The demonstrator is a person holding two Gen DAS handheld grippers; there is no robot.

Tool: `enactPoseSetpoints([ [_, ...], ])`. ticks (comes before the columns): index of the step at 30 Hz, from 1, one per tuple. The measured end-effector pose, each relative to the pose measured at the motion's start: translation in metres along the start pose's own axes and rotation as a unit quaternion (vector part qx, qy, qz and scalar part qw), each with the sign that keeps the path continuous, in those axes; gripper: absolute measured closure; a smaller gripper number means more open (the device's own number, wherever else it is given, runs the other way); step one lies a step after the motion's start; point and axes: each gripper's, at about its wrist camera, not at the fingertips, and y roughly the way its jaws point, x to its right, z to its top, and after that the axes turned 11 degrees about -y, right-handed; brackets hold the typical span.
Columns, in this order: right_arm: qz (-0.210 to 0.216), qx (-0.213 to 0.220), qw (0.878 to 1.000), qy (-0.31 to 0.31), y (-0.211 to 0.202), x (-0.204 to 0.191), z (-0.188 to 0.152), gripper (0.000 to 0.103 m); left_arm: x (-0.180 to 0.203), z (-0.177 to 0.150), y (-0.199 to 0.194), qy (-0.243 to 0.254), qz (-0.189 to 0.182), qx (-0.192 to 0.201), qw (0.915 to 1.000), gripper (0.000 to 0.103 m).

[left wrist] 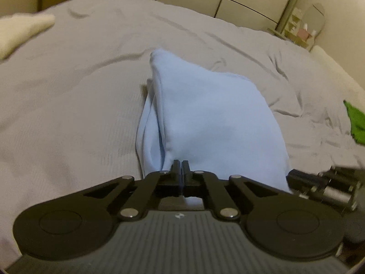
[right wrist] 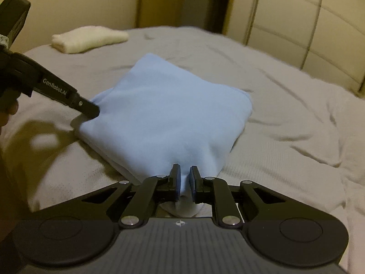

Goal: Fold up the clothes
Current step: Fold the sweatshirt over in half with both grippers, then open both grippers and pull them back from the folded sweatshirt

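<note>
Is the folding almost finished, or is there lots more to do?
One cream towel already lies folded at the far side of the bed. The blue garment is folded into a thick square, and the left gripper and right gripper each pinch a near corner. A green cloth at the bed's edge looks unfolded, so that one is probably left.

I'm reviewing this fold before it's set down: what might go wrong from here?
1. Both tongs, left and right, pinch only near corners of the blue garment; layers might slip and unfold.
2. Dragging could rumple the grey bedsheet.
3. The green cloth lies near the bed's edge, possibly in the way.
</note>
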Motion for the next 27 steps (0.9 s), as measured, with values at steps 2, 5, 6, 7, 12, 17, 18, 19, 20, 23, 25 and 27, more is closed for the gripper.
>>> enactPoseSetpoints([
  [2, 0.059, 0.013, 0.993, 0.098, -0.006, 0.041, 0.01, 0.086, 0.006, 0.013, -0.003, 0.013, 0.001, 0.01, 0.9999, 0.097],
  [5, 0.085, 0.044, 0.979, 0.181, -0.006, 0.09, 0.023, 0.078, 0.015, 0.037, -0.002, 0.026, -0.003, 0.025, 0.9994, 0.096],
  [6, 0.078, 0.046, 0.978, 0.189, 0.001, 0.102, 0.027, 0.077, 0.017, 0.049, 0.004, 0.025, -0.008, 0.03, 0.9992, 0.096],
  [7, 0.073, 0.045, 0.977, 0.196, 0.01, 0.113, 0.031, 0.077, 0.019, 0.059, 0.01, 0.027, -0.012, 0.033, 0.999, 0.096],
  [12, 0.074, 0.036, 0.965, 0.249, 0.072, 0.158, 0.033, 0.075, 0.019, 0.093, 0.063, 0.023, -0.024, 0.0, 0.9994, 0.096],
  [17, 0.083, 0.01, 0.962, 0.259, 0.12, 0.155, 0.025, 0.075, -0.008, 0.084, 0.114, 0.017, 0.024, -0.03, 0.9991, 0.1],
  [18, 0.079, 0.005, 0.968, 0.239, 0.123, 0.148, 0.027, 0.075, -0.016, 0.08, 0.118, 0.004, 0.016, -0.031, 0.9994, 0.1],
  [19, 0.073, -0.001, 0.973, 0.217, 0.125, 0.141, 0.028, 0.074, -0.022, 0.079, 0.12, -0.01, 0.008, -0.03, 0.9995, 0.1],
  [20, 0.066, -0.005, 0.978, 0.198, 0.125, 0.136, 0.031, 0.074, -0.027, 0.079, 0.119, -0.023, 0.002, -0.03, 0.9993, 0.1],
  [23, 0.053, -0.003, 0.983, 0.178, 0.114, 0.134, 0.033, 0.074, -0.024, 0.08, 0.111, -0.026, 0.004, -0.024, 0.9994, 0.1],
  [25, 0.053, 0.016, 0.978, 0.199, 0.099, 0.136, 0.031, 0.073, -0.016, 0.08, 0.097, -0.015, 0.013, -0.015, 0.9997, 0.101],
  [27, 0.056, 0.046, 0.972, 0.221, 0.077, 0.135, 0.024, 0.07, -0.008, 0.079, 0.078, -0.014, 0.007, -0.005, 0.9999, 0.1],
])
